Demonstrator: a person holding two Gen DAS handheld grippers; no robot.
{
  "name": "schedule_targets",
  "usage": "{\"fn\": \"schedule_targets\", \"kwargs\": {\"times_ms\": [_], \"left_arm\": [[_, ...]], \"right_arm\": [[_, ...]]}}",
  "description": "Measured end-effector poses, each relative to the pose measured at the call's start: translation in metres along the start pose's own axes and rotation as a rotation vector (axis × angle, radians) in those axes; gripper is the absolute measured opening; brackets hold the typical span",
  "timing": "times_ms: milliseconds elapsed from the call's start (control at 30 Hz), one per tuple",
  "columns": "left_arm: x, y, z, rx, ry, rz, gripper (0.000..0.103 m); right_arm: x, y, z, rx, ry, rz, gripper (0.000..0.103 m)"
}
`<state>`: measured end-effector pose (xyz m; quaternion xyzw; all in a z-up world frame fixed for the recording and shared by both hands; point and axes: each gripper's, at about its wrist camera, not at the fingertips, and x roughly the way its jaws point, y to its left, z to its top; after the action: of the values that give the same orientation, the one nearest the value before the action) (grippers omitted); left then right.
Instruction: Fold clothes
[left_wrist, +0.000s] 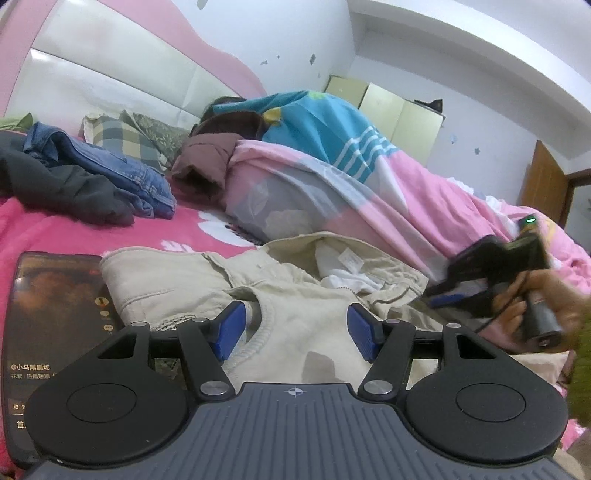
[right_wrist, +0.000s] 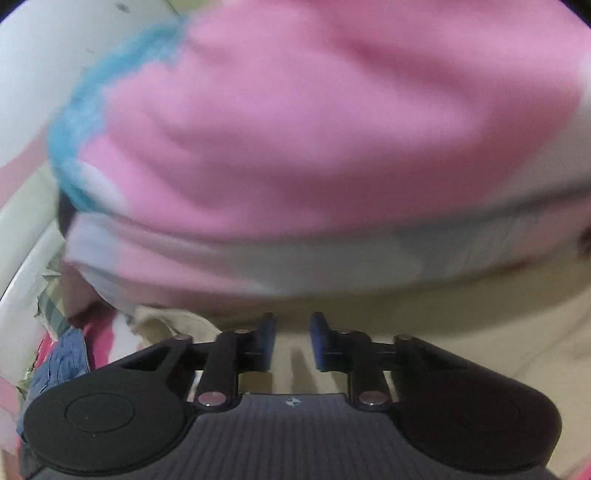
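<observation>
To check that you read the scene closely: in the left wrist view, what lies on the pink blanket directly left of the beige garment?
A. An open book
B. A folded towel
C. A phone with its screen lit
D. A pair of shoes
C: a phone with a lit screen showing text lies on the pink blanket, directly left of the beige garment.
</observation>
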<state>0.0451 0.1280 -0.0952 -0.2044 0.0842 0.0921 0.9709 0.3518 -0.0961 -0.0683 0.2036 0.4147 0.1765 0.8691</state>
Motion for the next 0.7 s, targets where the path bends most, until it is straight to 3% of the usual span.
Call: {"fn": "schedule_targets", "kwargs": {"times_ms": [100, 200, 300, 467, 600, 700], "left_arm": [[0.0, 0.0, 0.0, -0.001, 0.001, -0.002, 0.061], [-0.001, 0.0, -0.001, 0.0, 0.002, -0.004, 0.062], [-0.001, 0.0, -0.001, -0.002, 0.0, -0.005, 0.062], [-0.002, 0.0, -0.001, -0.007, -0.006, -0.006, 0.062], [-0.002, 0.0, -0.001, -0.01, -0.007, -0.008, 0.062], [-0.003, 0.001, -0.001, -0.015, -0.012, -0.008, 0.062]], "right_arm": [[0.021, 0.025, -0.01, -0.057, 0.07, 0.137, 0.016], [0.03, 0.072, -0.025, -0.212, 0.1, 0.259, 0.015], [0.059, 0.11, -0.036, -0.358, 0.14, 0.268, 0.015], [0.118, 0.138, -0.054, -0.435, 0.296, 0.292, 0.016], [0.116, 0.145, -0.064, -0.543, 0.284, 0.287, 0.016], [0.077, 0.142, -0.058, -0.548, 0.261, 0.411, 0.016]]}}
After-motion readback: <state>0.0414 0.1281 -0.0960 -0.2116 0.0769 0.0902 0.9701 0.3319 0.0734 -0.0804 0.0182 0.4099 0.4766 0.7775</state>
